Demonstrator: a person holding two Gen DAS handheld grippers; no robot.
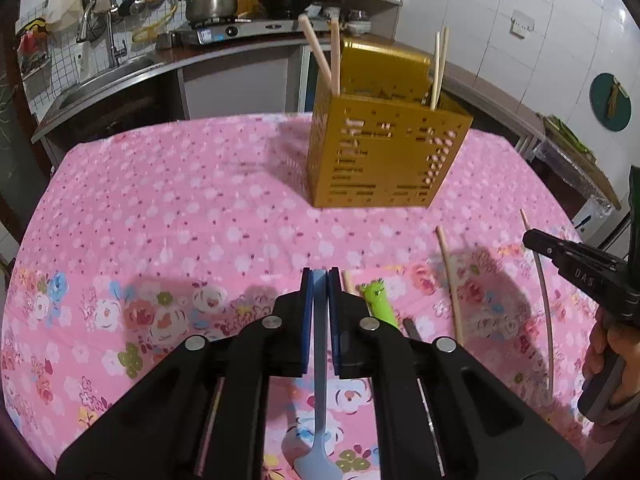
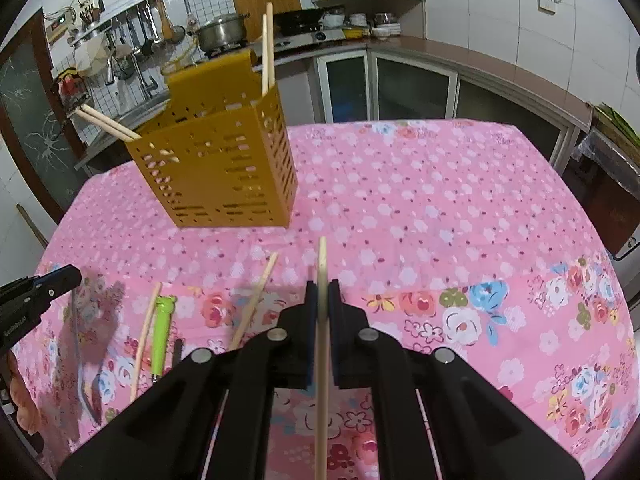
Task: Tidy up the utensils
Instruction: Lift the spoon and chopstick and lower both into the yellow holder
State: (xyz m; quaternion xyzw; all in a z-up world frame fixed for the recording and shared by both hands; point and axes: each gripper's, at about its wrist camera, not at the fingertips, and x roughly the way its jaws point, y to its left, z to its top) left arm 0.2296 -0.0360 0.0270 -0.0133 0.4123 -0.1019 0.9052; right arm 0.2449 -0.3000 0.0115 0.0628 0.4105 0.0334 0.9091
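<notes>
- We are holding the left tongs (image 1: pixel 320 276) clamped on the handle of a blue-grey spoon (image 1: pixel 319 400), whose bowl is hanging down toward us, clear of the cloth.
- We are holding the right tongs (image 2: pixel 322 286) clamped on a single wooden chopstick (image 2: pixel 322 360), which is running up between the pads and poking out beyond the tips.
- The gold perforated utensil holder (image 1: pixel 380 152) is standing upright on the desk (image 1: pixel 160 208), well ahead of both tongs, with two pairs of chopsticks already leaning inside it, one at each end.
- Three loose pieces are lying on the pink cloth between us and the holder: a green frog-topped utensil (image 1: pixel 378 300), a bare chopstick (image 1: pixel 450 284) and a second chopstick (image 2: pixel 146 340) just beside the green one.
- We are judging the step in hand to be the carry: both items are gripped and off the desk, neither yet over the holder.
- Next we are needing to bring each tongs above the holder's open top, turn the piece nearer upright so its lower end is entering a compartment, and only then let the pads part.
- The spoon is asking for care, since its bowl is the wide end and could catch on the rim.
- The chopstick is thin and could pivot in the pads if it is nudging the rim.
</notes>
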